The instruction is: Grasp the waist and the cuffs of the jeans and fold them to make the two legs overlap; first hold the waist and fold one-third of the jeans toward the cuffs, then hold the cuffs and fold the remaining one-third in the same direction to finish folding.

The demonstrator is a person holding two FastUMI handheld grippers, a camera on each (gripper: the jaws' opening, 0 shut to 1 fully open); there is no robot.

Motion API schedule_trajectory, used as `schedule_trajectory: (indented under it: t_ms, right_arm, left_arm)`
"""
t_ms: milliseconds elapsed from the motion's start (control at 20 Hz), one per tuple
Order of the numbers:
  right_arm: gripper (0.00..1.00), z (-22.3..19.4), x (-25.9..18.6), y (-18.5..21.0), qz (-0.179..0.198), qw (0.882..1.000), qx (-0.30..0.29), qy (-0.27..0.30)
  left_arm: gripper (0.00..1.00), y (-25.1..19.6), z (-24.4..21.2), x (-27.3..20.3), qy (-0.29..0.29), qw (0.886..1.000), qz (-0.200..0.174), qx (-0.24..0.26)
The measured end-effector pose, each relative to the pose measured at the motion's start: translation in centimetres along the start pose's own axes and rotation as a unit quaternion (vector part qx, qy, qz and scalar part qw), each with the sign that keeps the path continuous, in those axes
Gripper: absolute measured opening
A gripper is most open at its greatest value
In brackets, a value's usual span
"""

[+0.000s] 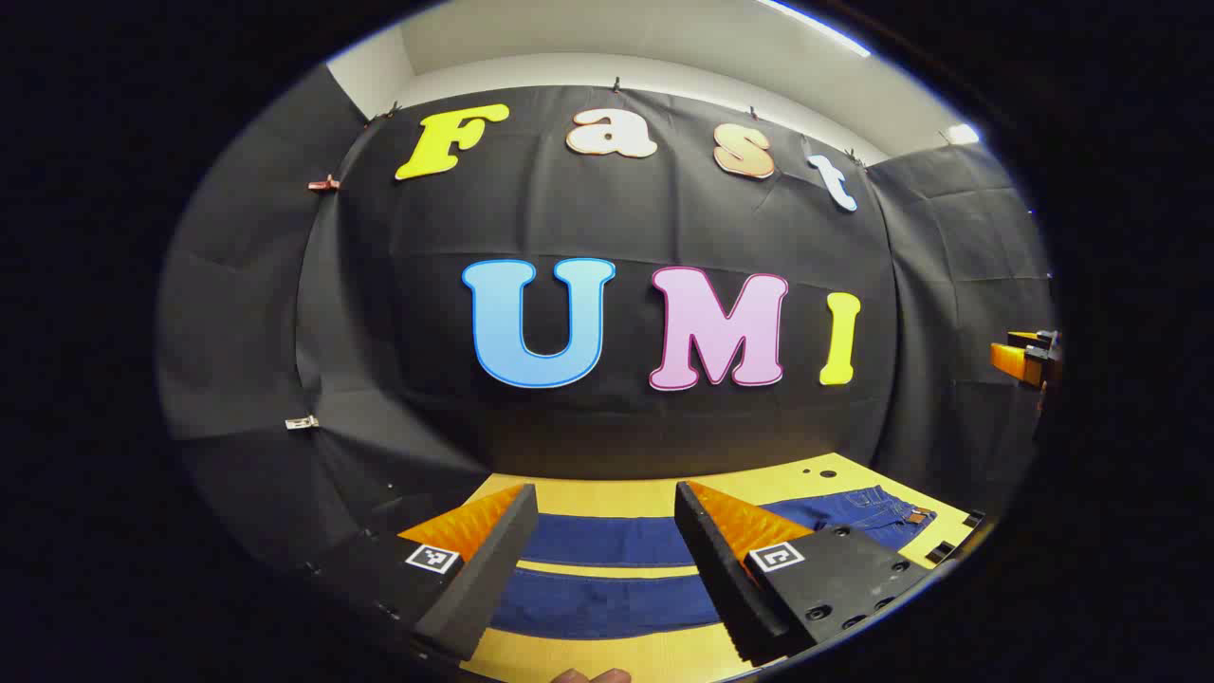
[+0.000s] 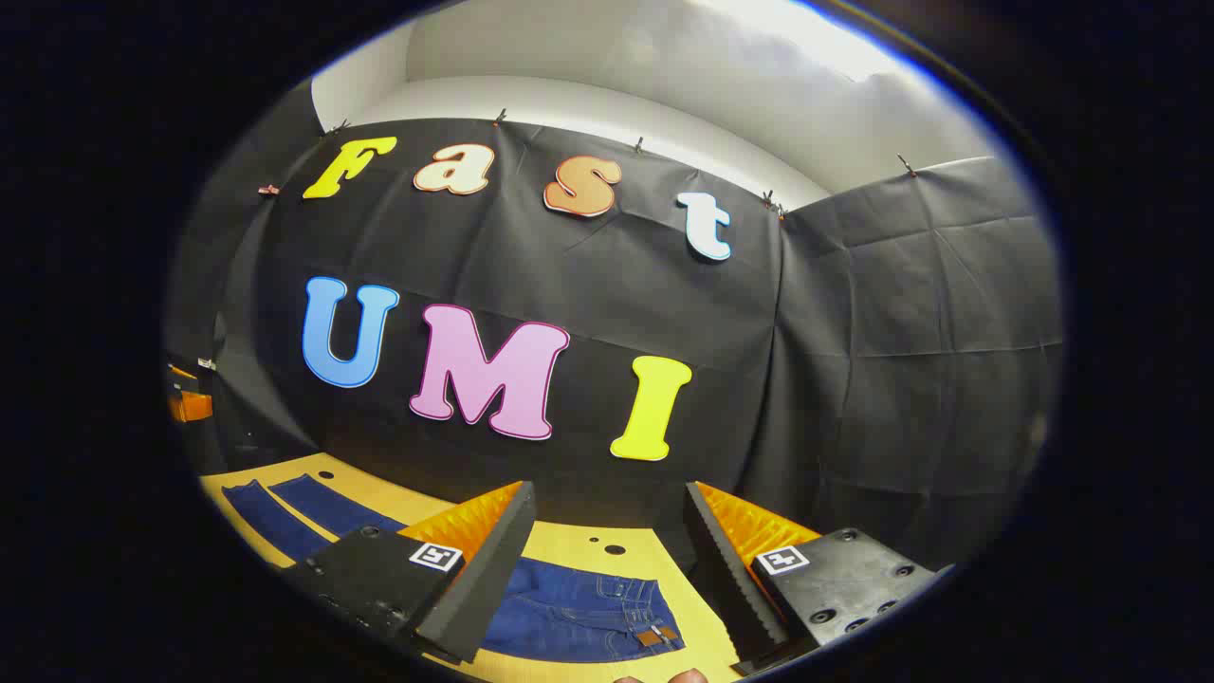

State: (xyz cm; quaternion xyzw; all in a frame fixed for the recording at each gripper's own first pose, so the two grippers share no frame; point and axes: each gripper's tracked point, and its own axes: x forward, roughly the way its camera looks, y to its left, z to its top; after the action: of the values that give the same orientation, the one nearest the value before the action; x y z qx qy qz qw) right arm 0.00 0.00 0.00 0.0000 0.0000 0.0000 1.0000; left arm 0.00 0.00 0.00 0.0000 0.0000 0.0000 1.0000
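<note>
Left gripper (image 1: 605, 560): jaws wide apart, nothing between them, hovering above the two legs in the left gripper view; it's aimed at mid-leg, not at a cuff, and the cuffs aren't visible from here.
Jeans (image 1: 607, 541): lying flat on the yellow table (image 1: 607, 495), two legs side by side with a strip of bare table between them, not yet overlapped.
Waist (image 2: 607, 617): sits below the right gripper in the right gripper view, belt loops and a small tan patch showing.
Right gripper (image 2: 607, 569): fingers spread, empty, above the waist.
Risk, left side: closing here likely pinches one leg only, so the fold drags crooked.
Risk, right side: a shallow bite on thick waistband denim could slip mid-lift.
Risk, both: uneven lifting would likely skew the legs instead of stacking them.
</note>
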Motion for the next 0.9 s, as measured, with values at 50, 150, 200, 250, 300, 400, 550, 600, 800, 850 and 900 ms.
schedule_trajectory:
  t_ms: [50, 150, 200, 250, 300, 400, 550, 600, 800, 850, 900]
  right_arm:
    - [0.96, 0.0, -0.1, -0.2, -0.003, 1.000, -0.003, 0.003]
    - [0.98, -0.5, -0.4, -0.5, -0.007, 1.000, -0.010, 0.010]
    - [0.96, -0.7, -0.6, -0.4, -0.007, 1.000, -0.011, 0.015]
    - [0.96, -0.8, -0.8, -0.3, -0.006, 1.000, -0.010, 0.017]
    - [0.96, -0.6, -1.0, -0.2, -0.006, 1.000, -0.008, 0.018]
    - [0.96, -0.5, -1.4, 0.0, -0.006, 1.000, -0.008, 0.017]
    - [0.96, -0.4, -1.9, 0.2, -0.006, 1.000, -0.007, 0.016]
    - [0.96, -0.5, -2.0, 0.2, -0.007, 1.000, -0.007, 0.017]
    - [0.96, -0.8, -2.1, 0.7, -0.002, 1.000, 0.001, 0.024]
    - [0.96, -1.1, -1.9, 1.0, 0.004, 1.000, 0.000, 0.029]
    - [0.96, -1.6, -1.8, 1.4, 0.011, 0.999, -0.007, 0.037]
  left_arm:
    - [0.95, 0.6, -0.5, 0.0, 0.005, 1.000, 0.005, 0.001]
    - [0.95, 1.3, -0.8, 0.2, 0.012, 1.000, 0.011, 0.001]
    - [0.95, 1.2, -0.5, 0.3, 0.012, 1.000, 0.009, -0.002]
    - [0.95, 1.0, -0.3, 0.3, 0.009, 1.000, 0.004, -0.006]
    - [0.95, 0.6, 0.0, 0.5, 0.005, 1.000, -0.003, -0.008]
    - [0.95, -0.1, 0.2, 0.8, 0.000, 1.000, -0.014, -0.004]
    - [0.95, -1.1, 0.2, 0.7, 0.000, 1.000, -0.030, 0.005]
    - [0.95, -1.3, 0.4, 0.7, -0.001, 0.999, -0.034, 0.008]
    - [0.95, -1.2, 0.7, 0.7, -0.005, 0.999, -0.039, 0.011]
    - [0.95, -0.9, 0.2, 0.8, 0.000, 0.999, -0.038, 0.017]
    - [0.95, -0.3, -0.4, 0.7, 0.009, 0.999, -0.037, 0.027]
